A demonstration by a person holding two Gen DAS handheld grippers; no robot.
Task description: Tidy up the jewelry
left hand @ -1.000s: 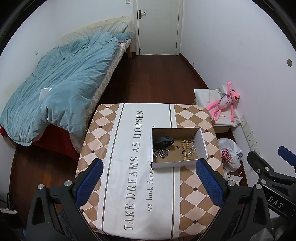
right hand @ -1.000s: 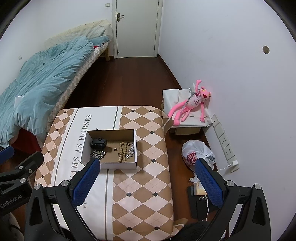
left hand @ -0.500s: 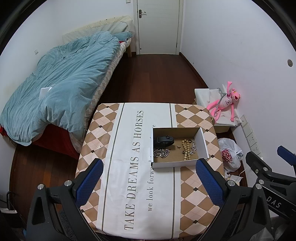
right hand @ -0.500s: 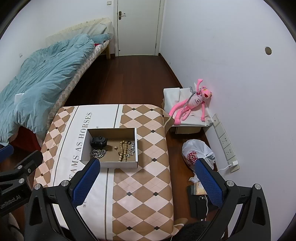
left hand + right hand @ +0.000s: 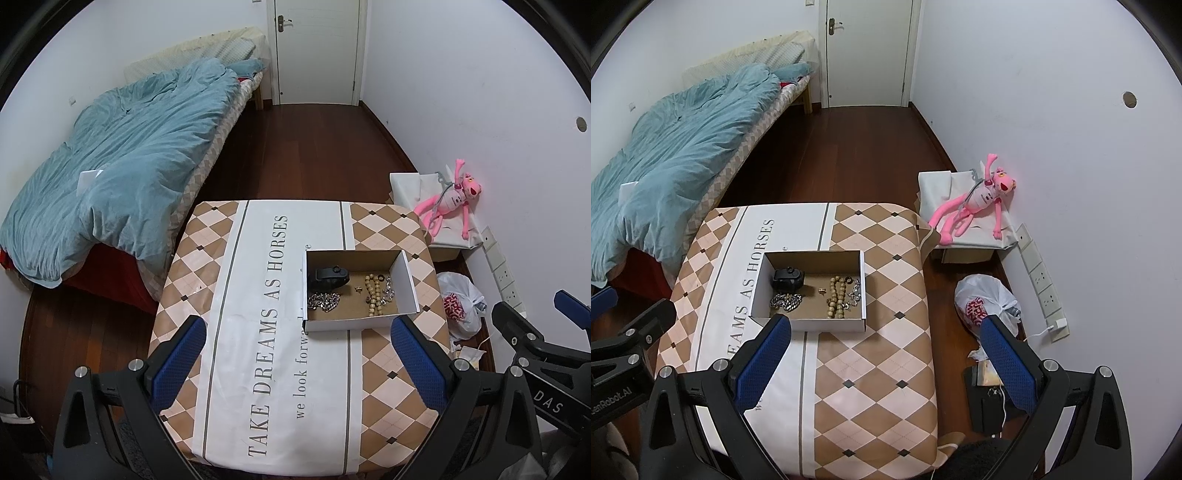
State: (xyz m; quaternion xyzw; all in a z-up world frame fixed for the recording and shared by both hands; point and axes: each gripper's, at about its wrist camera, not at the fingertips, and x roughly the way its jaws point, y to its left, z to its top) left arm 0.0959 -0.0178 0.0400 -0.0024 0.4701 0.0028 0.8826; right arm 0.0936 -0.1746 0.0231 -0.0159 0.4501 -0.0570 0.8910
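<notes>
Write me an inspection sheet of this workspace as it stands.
Surface: table under a diamond-pattern printed cloth.
Job's things: open cardboard box holding a silver chain, a wooden bead bracelet, a black device, and a small gold piece.
Clutter: nothing seen on the cloth besides the box.
Grippers: left gripper and right gripper open, empty, above the table.
Cables: white plug lead at the wall sockets.
Surroundings: bed with blue duvet, pink plush toy, plastic bag, closed door.

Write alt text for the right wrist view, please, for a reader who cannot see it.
An open cardboard box on a diamond-patterned tablecloth holds a black watch, a silver chain and a wooden bead bracelet. The open right gripper hovers above, empty. A blue-quilted bed stands behind.
</notes>
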